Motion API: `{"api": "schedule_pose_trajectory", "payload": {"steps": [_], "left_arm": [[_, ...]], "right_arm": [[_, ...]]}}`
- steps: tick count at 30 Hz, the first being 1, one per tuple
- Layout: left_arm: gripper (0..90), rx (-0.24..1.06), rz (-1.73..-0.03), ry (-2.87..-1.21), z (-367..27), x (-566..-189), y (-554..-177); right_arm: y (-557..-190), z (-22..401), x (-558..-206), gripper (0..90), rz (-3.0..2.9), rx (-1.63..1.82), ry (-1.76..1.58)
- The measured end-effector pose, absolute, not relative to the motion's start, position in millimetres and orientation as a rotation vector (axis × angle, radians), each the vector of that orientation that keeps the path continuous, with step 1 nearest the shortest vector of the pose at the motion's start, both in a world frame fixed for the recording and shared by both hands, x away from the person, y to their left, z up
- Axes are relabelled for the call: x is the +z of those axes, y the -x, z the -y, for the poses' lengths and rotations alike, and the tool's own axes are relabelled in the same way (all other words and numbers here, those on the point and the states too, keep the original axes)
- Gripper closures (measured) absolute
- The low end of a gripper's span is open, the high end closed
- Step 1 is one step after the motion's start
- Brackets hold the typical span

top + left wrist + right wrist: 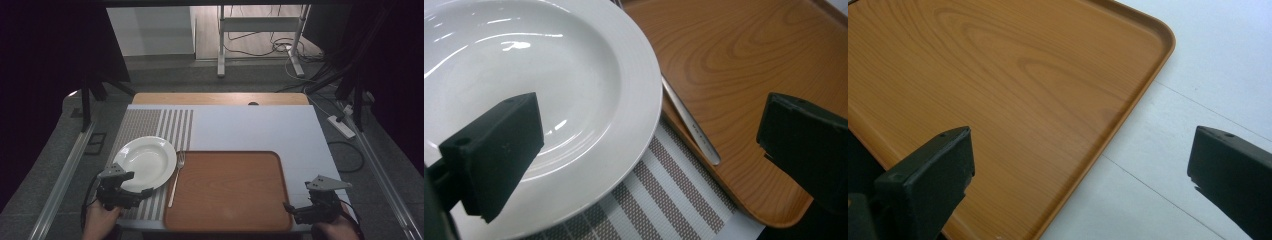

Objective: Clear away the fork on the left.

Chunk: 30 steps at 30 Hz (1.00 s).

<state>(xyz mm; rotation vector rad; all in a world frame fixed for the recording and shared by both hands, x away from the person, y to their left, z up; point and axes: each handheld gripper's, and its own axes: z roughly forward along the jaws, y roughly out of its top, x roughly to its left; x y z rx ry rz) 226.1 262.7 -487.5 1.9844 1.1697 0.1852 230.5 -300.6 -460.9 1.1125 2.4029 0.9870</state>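
A white plate (145, 161) lies on a striped placemat (150, 125) at the left of the table. A silver fork (176, 177) rests between the plate and a bare wooden tray (227, 190). My left gripper (134, 196) is open at the plate's near rim. In the left gripper view its jaws straddle the plate (549, 75) edge, the placemat (659, 200) and the fork (689, 125) handle beside the tray (749, 65). My right gripper (300, 209) is open at the tray's near right corner. The right gripper view has the tray (998, 85) rim between its jaws.
A white mat (250, 127) covers the table, and a strip of wood (220, 98) shows at its far edge. Metal rails (65, 170) run along both sides. On the floor beyond are a power strip (341, 126), cables and a desk frame (260, 30).
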Motion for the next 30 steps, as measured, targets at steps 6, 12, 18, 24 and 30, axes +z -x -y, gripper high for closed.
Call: {"api": "schedule_pose_trajectory", "payload": {"steps": [6, 12, 18, 24, 30], "left_arm": [[0.0, 0.179, -1.192, -1.970, -270, -489, -220], [0.0, 0.178, -1.220, -1.951, -277, -490, -215], [0.0, 0.186, -1.231, -1.957, -279, -489, -210], [0.0, 0.189, -1.231, -1.966, -280, -488, -206], [0.0, 0.206, -1.239, -1.966, -284, -487, -200]], "right_arm": [[-230, 301, -461, 0.0, -2.398, 0.984, -1.120], [-231, 301, -461, 0.0, -2.391, 0.986, -1.125], [-231, 302, -461, 0.0, -2.385, 0.992, -1.131], [-230, 302, -461, 0.0, -2.379, 0.996, -1.140], [-230, 302, -461, 0.0, -2.377, 0.994, -1.143]]}}
